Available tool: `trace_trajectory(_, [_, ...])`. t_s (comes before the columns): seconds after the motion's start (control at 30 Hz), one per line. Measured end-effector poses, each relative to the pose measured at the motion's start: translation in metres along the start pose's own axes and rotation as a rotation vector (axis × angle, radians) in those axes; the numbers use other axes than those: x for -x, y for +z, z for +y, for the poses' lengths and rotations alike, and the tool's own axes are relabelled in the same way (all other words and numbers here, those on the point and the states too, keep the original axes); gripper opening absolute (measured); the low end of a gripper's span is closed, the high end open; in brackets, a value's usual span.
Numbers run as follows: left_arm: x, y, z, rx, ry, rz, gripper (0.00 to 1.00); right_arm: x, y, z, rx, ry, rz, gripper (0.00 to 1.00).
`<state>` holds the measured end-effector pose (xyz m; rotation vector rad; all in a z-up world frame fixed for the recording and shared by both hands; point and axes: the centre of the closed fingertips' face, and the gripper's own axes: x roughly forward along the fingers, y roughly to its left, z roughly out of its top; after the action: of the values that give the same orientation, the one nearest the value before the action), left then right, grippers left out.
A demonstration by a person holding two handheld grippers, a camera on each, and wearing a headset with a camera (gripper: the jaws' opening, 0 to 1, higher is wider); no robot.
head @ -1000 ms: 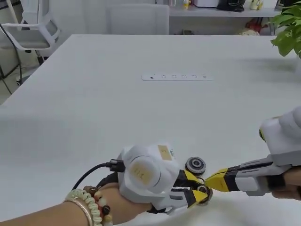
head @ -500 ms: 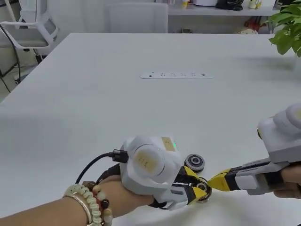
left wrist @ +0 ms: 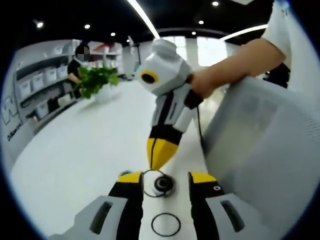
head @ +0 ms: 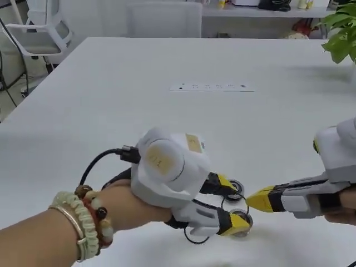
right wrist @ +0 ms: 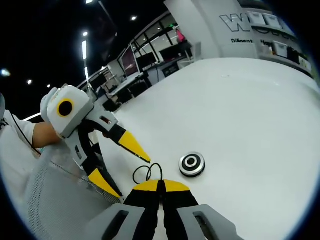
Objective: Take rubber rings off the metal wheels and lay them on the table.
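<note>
The right gripper [right wrist: 160, 187] is pressing its jaws fully together, and a thin rubber ring [right wrist: 136, 174] is looping out from their yellow tip, apparently pinched there. In the left gripper view this tip is pointing down at a metal wheel [left wrist: 164, 185] that is lying flat between the jaws of the left gripper [left wrist: 166, 179]. Those jaws are standing wide apart on either side of the wheel and clamping nothing. The pinched ring is sitting loosely around this wheel. Just nearer the person, a loose ring [left wrist: 166, 213] is lying flat on the white table [head: 167, 122]. A second wheel [right wrist: 192, 164] is resting just beyond the left gripper's far jaw. Farther off, a power strip [head: 211, 87] is lying mid-table, and a plant [head: 339, 33] is leaning in at the far right.
</note>
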<state>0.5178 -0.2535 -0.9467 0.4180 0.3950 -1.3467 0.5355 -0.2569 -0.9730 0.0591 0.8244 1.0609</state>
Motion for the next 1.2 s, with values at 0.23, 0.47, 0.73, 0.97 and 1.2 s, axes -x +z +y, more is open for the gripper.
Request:
trace_trajectory(0.23, [0.040, 0.011, 0.010, -0.005, 0.038, -0.013, 0.51, 0.005, 0.016, 0.009, -0.015, 0.040, -0.070, 0.00])
trace_trajectory(0.47, [0.079, 0.012, 0.018, 0.007, 0.099, -0.024, 0.59, 0.009, 0.024, 0.013, -0.015, 0.054, -0.108, 0.00])
trace_trajectory(0.73, [0.115, 0.007, 0.019, 0.007, 0.184, -0.035, 0.67, 0.009, 0.028, 0.017, -0.007, 0.060, -0.117, 0.00])
trace_trajectory(0.97, [0.133, -0.006, 0.010, 0.042, 0.231, -0.038, 0.74, 0.007, 0.030, 0.020, -0.002, 0.063, -0.115, 0.00])
trace_trajectory(1.2, [0.142, -0.023, 0.003, 0.123, 0.283, -0.053, 0.76, 0.004, 0.029, 0.022, 0.002, 0.062, -0.105, 0.00])
